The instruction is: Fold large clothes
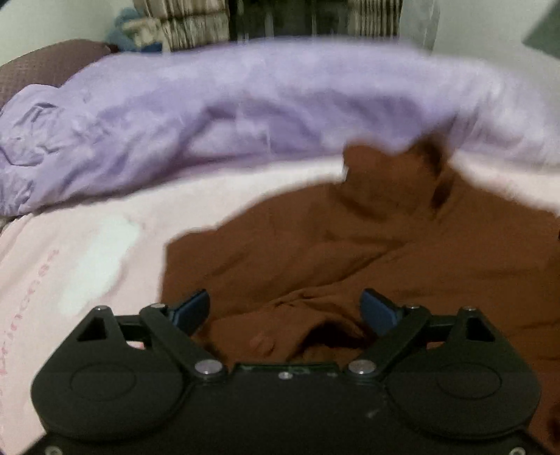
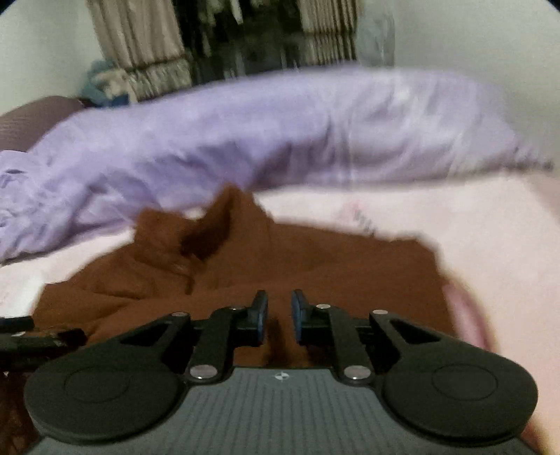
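Note:
A large brown garment lies rumpled on the pink bed sheet. Its collar end is bunched up against the purple duvet. My left gripper hovers over the near part of the garment, jaws spread wide, nothing between the blue pads. In the right wrist view the same brown garment fills the middle. My right gripper is over it with only a narrow gap between its pads. Brown cloth shows through that gap, and the pads do not visibly press on it. Both views are blurred.
A purple duvet is heaped across the far side of the bed, also the purple duvet. A dark pillow sits far left, and striped curtains hang behind. Pink sheet lies bare right of the garment.

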The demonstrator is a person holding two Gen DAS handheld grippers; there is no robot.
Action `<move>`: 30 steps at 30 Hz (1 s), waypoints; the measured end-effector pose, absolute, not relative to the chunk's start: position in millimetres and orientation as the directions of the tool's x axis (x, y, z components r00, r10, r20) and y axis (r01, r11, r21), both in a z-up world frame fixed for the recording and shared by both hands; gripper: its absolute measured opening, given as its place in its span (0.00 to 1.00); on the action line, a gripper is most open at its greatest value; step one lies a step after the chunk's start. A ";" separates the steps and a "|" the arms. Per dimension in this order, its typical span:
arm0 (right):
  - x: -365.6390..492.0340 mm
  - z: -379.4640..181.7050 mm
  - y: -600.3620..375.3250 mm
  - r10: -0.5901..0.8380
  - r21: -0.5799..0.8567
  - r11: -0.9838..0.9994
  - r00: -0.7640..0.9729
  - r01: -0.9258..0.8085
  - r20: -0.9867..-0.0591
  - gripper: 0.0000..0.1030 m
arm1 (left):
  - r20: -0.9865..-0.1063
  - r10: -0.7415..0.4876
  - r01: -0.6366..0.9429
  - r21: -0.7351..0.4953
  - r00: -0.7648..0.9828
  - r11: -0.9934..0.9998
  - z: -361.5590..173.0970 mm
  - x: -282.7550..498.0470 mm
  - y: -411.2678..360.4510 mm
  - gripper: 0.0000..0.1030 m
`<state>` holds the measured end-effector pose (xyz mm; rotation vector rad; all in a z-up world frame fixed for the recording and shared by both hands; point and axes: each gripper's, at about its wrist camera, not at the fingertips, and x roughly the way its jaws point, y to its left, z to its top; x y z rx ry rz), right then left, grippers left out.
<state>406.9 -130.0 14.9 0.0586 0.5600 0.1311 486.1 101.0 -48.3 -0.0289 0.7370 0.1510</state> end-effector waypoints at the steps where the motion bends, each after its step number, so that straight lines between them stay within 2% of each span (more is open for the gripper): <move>1: 390.1 24.4 -132.4 0.122 0.068 0.992 0.854 -0.102 -0.506 0.19 | -0.641 0.120 -0.143 0.016 0.758 0.990 -37.9 467.6 103.2 0.93; 5: 342.0 26.7 -145.5 0.134 0.063 0.991 0.871 -0.118 -0.473 0.19 | -0.605 0.115 -0.126 0.025 0.788 0.992 -37.5 419.2 100.3 0.97; 8: 347.1 -3.2 -145.1 0.123 0.060 0.992 0.834 -0.108 -0.539 0.19 | -0.672 0.117 -0.114 0.048 0.732 0.992 -69.6 427.1 88.5 0.96; 10: 368.1 -34.5 -144.6 0.081 0.060 0.997 0.779 -0.055 -0.622 0.19 | -0.713 0.150 -0.118 0.095 0.684 0.988 -95.4 438.5 80.9 1.00; 11: 378.0 -51.6 -148.5 0.093 0.091 0.995 0.750 -0.045 -0.655 0.19 | -0.704 0.163 -0.125 0.106 0.691 0.986 -103.4 440.0 79.0 1.00; 12: 379.2 -59.1 -152.6 0.113 0.129 0.991 0.770 -0.040 -0.629 0.18 | -0.687 0.179 -0.129 0.124 0.704 0.984 -106.2 438.1 75.6 1.00; 17: 372.6 -41.9 -153.1 0.117 0.156 0.988 0.767 -0.023 -0.630 0.20 | -0.687 0.218 -0.135 0.174 0.693 0.975 -93.0 435.2 66.9 1.00; 19: 358.3 -34.2 -148.8 0.130 0.150 0.988 0.772 -0.045 -0.622 0.23 | -0.692 0.218 -0.134 0.174 0.689 0.976 -82.4 429.0 65.1 1.00; 25: 294.2 -17.0 -143.0 0.132 0.120 0.990 0.791 -0.074 -0.598 0.29 | -0.641 0.252 -0.134 0.227 0.725 0.965 -45.9 372.6 68.9 1.00; 30: 265.4 -27.0 -144.4 0.138 0.121 0.989 0.787 -0.081 -0.601 0.31 | -0.660 0.271 -0.162 0.223 0.701 0.961 -40.2 334.8 93.0 1.00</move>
